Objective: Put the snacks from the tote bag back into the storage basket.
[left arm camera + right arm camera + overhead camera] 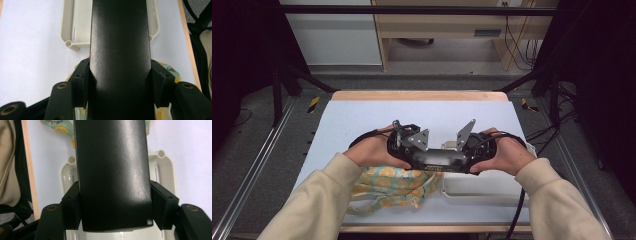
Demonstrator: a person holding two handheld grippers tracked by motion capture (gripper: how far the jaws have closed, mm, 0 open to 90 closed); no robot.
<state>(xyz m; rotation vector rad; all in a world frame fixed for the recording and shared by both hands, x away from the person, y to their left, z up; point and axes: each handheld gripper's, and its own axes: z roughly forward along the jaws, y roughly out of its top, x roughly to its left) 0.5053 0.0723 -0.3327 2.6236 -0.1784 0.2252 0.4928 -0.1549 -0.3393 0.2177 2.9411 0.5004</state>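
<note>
Grippers left (424, 152) and right (457, 156) clamp opposite ends of a black flat bar (439, 159), level above a white tray (477, 187). Lemon-print cloth (394, 184) lies beside it; its lettering is unreadable.

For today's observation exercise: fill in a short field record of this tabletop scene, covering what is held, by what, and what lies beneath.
held thing: flat black bar, level above the table
left gripper: clamped on the bar's one end
right gripper: clamped on its other end
below the bar: white tray and lemon-print cloth
surface: white table
</note>
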